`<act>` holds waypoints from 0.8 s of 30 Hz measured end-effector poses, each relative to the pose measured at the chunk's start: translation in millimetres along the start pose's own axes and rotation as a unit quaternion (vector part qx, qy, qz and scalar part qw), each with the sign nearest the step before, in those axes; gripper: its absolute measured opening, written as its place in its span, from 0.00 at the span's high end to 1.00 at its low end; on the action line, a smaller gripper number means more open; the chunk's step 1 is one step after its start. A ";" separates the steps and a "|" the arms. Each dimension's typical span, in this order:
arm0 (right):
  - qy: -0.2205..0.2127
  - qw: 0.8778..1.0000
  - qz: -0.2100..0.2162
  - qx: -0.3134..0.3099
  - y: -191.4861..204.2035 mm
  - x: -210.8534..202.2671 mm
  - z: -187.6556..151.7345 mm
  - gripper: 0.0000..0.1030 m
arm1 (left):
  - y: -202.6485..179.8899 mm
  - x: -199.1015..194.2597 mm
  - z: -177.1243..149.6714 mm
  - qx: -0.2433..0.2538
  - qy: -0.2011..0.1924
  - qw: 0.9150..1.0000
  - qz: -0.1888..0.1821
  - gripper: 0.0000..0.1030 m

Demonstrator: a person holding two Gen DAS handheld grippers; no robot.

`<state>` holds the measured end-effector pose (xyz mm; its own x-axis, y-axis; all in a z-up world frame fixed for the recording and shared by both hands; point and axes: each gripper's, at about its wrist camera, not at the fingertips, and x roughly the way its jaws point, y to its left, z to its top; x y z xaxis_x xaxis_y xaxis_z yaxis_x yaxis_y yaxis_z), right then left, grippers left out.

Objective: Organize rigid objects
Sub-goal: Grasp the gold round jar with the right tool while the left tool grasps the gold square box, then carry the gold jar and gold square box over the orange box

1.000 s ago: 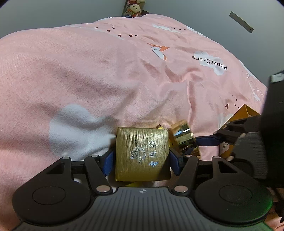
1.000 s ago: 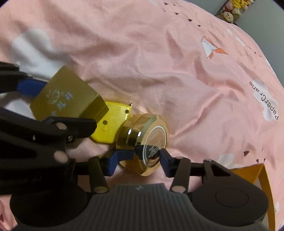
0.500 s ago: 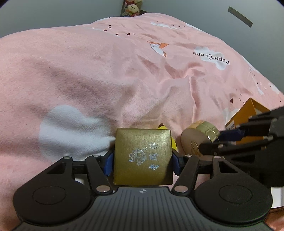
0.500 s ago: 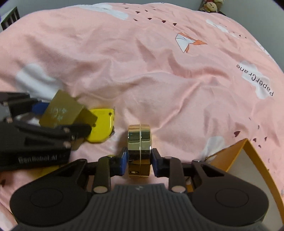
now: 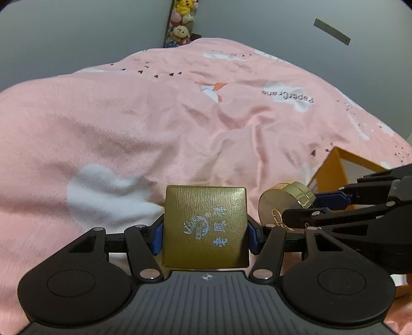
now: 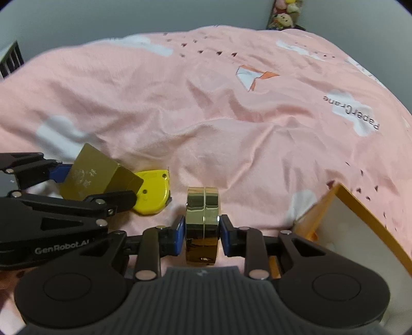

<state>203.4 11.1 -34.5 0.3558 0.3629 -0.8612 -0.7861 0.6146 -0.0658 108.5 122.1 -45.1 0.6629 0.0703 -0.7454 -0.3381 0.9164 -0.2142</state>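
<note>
My left gripper (image 5: 205,233) is shut on a square gold box (image 5: 205,226) with silvery printed characters, held above the pink bedspread. In the right wrist view that same gold box (image 6: 92,177) shows at the left between the left gripper's blue pads. My right gripper (image 6: 202,235) is shut on a round shiny gold tin (image 6: 202,221), gripped by its flat faces and held on edge. The gold tin (image 5: 285,201) also appears in the left wrist view, just right of the gold box. A yellow tape measure (image 6: 152,192) lies on the bedspread between the two grippers.
An open orange box (image 6: 360,219) with a white inside sits at the lower right; its corner (image 5: 337,167) shows in the left wrist view. The wrinkled pink bedspread (image 6: 206,116) fills the view. Plush toys (image 5: 181,23) hang at the far wall.
The right gripper closed on the gold tin, turned it onto its edge and lifted it. Both grippers rose from the bedspread with their objects, and the yellow tape measure came into view.
</note>
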 end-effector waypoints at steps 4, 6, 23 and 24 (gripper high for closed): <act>-0.032 0.999 -0.008 0.017 -0.3 -30.0 -11.4 0.73 | -10.2 -18.3 2.6 0.006 -0.018 1.000 -0.008 0.34; -0.048 0.999 -0.012 0.020 -0.3 -43.5 -15.9 0.73 | -16.5 -27.9 3.4 0.011 -0.029 0.999 -0.014 0.35; -0.119 0.980 -0.081 0.140 -69.1 -158.3 -86.5 0.74 | -119.7 -65.1 4.3 0.109 -0.034 0.981 -0.154 0.34; -0.112 0.979 -0.084 0.150 -75.5 -158.7 -92.8 0.74 | -128.5 -63.6 4.0 0.119 -0.028 0.979 -0.164 0.34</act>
<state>159.4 -157.9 60.4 0.5960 0.3634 -0.7161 -0.5356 0.8443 -0.0174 112.4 1.4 32.4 0.7482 -0.2272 -0.6233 0.0592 0.9586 -0.2784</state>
